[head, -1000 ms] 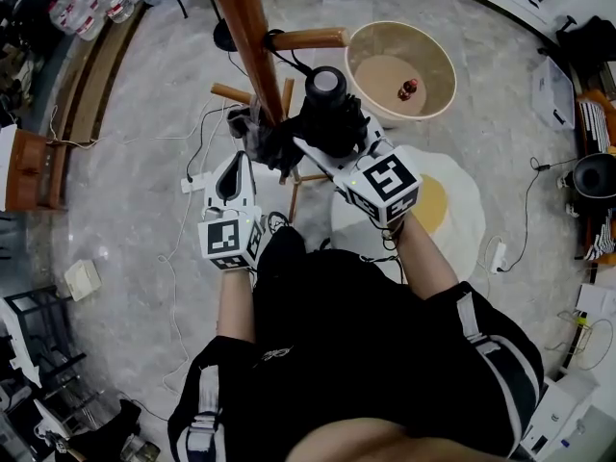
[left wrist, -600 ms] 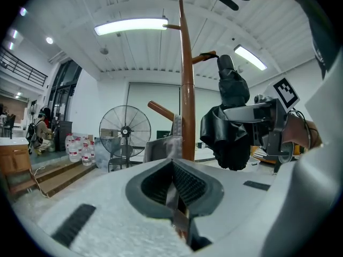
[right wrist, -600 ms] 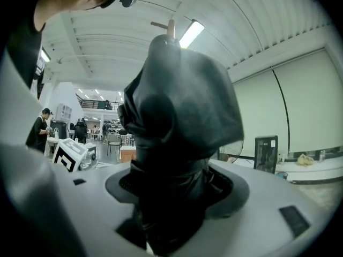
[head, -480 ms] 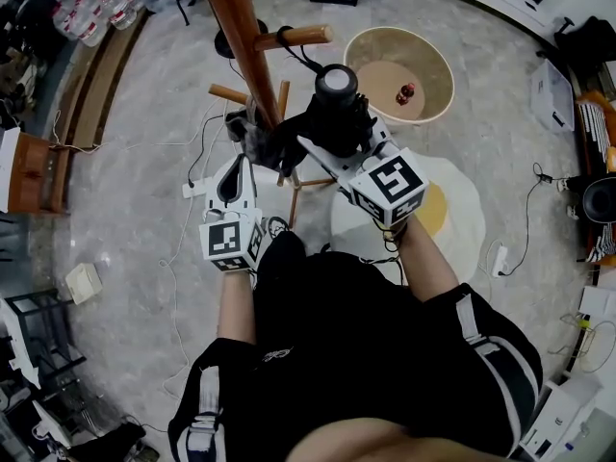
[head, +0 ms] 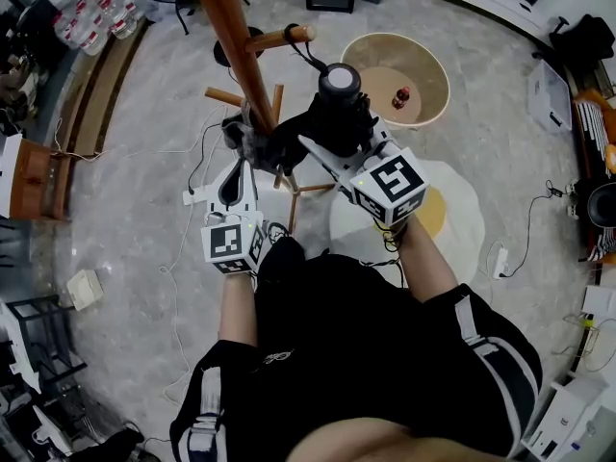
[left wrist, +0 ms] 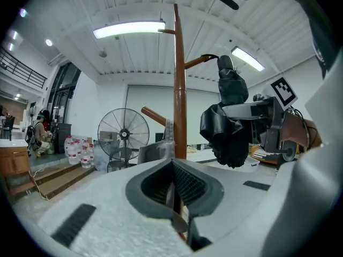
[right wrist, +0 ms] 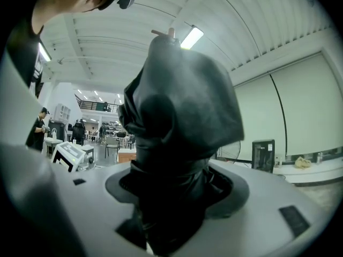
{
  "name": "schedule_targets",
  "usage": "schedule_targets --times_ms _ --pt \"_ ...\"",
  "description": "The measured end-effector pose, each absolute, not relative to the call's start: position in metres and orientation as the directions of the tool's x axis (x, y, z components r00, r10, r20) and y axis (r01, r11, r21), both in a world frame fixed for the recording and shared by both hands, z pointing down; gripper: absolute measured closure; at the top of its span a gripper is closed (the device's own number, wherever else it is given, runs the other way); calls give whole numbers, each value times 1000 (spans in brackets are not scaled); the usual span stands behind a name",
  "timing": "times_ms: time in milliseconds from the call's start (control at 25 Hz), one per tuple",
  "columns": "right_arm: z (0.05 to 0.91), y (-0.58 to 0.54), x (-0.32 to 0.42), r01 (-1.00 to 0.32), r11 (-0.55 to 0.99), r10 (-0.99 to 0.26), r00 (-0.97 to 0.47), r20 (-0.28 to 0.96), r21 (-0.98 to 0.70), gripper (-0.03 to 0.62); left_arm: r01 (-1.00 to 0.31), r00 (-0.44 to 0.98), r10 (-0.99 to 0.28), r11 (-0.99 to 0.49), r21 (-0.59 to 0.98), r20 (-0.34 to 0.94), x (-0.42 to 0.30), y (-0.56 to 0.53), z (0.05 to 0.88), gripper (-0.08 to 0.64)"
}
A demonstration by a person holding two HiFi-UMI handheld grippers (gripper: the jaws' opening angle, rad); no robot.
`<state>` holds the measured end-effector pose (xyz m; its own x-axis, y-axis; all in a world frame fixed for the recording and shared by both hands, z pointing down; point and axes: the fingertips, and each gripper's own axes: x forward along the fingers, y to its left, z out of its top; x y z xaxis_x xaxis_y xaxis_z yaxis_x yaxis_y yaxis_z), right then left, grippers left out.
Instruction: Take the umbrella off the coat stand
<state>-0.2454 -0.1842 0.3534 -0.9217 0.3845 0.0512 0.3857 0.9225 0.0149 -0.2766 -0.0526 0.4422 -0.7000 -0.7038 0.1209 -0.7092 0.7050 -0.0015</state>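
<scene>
Right gripper [head: 332, 141] being kept clamped on folded black umbrella [head: 339, 89], upper centre of head view. Umbrella being lifted slightly. Strap [head: 300, 51] being drawn along peg [head: 274, 37] of coat stand [head: 231, 37] toward tip, so unhooking judged near. Left gripper [head: 238, 171] being held left of centre, jaws together, empty.

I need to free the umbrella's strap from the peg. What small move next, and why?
Probably raise the umbrella slightly and draw it outward past the peg's tip. The right gripper is clamped on it, but its strap is looped over the upward-tilted peg near the end.
</scene>
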Motion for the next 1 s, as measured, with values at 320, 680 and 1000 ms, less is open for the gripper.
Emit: schedule_targets --times_ms 320,680,1000 --pt "344 -197 -229 362 932 361 -932 34 24 296 -711 -697 -708 703 17 113 -263 -57 445 560" --pt "361 -214 -195 340 940 340 -939 53 -2 296 -707 -696 -704 706 39 142 -228 -64 456 560" --pt "412 -204 -170 364 926 374 -920 117 -101 296 -692 -696 -687 720 61 208 -191 -51 479 560"
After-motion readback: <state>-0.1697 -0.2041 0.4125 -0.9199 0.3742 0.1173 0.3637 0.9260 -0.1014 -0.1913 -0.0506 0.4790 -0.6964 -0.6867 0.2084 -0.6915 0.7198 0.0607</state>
